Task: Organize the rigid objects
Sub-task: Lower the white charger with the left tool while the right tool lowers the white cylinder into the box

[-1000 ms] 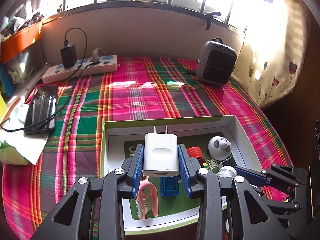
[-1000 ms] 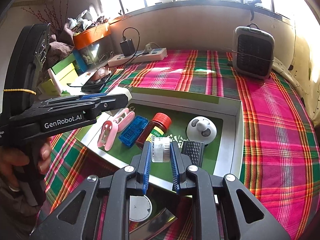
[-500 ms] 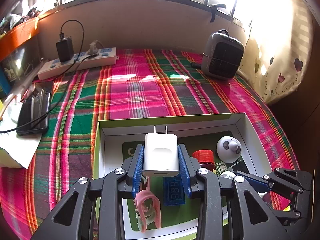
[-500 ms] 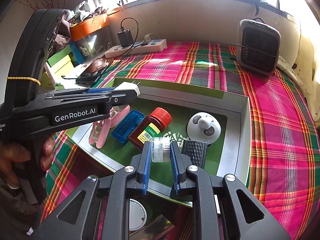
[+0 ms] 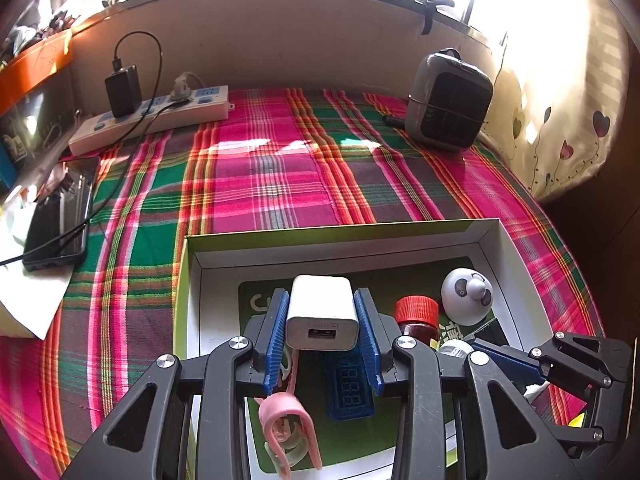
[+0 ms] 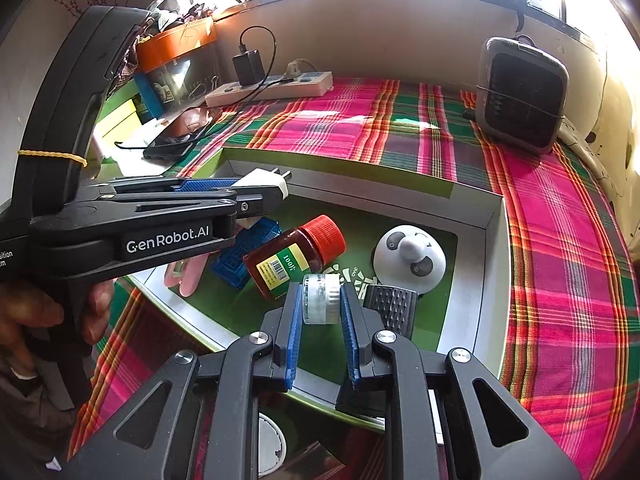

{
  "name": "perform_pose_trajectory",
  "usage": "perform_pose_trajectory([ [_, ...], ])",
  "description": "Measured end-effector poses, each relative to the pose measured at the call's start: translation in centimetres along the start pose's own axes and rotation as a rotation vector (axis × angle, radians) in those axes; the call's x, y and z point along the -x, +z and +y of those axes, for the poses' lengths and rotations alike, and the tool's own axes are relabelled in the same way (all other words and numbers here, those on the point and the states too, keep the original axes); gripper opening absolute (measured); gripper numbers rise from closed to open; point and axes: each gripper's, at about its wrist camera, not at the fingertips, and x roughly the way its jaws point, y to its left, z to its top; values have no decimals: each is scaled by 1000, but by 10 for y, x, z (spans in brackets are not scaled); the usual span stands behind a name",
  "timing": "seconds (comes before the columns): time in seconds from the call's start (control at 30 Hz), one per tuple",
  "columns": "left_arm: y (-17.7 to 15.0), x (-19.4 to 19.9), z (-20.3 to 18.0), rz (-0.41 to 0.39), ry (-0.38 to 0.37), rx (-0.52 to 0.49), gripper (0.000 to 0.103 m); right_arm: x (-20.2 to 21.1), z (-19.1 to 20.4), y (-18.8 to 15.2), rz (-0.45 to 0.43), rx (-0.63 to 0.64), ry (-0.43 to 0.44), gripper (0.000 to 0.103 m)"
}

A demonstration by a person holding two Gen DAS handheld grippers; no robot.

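My left gripper [image 5: 322, 312] is shut on a white USB charger [image 5: 322, 314], held level over the open green-lined box [image 5: 340, 236]; it also shows in the right wrist view [image 6: 262, 182]. My right gripper [image 6: 320, 300] is shut on a small clear jar with a white cap [image 6: 320, 298], held over the box's near side. In the box lie a red-capped brown bottle [image 6: 294, 258], a white panda-faced dome [image 6: 410, 258], a blue digital module [image 5: 348, 386], a pink clip [image 5: 286, 424] and a black ribbed block [image 6: 390, 306].
The box sits on a plaid cloth [image 5: 280, 176]. A white power strip with a black adapter [image 5: 152, 118] lies far left, a phone [image 5: 56, 216] at left, a grey heater [image 5: 450, 110] far right. Clutter lines the left edge [image 6: 176, 64].
My left gripper has tilted so the charger's USB end faces the camera, and it has moved further over the box. My right gripper has edged forward and lower over the box with the jar.
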Motion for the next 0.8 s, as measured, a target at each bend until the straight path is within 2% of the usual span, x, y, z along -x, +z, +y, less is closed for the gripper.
perform_pose_trajectory([
  [0.8, -2, -5, 0, 14, -2, -4, 33, -3, 2, 0, -6, 23, -19, 20],
])
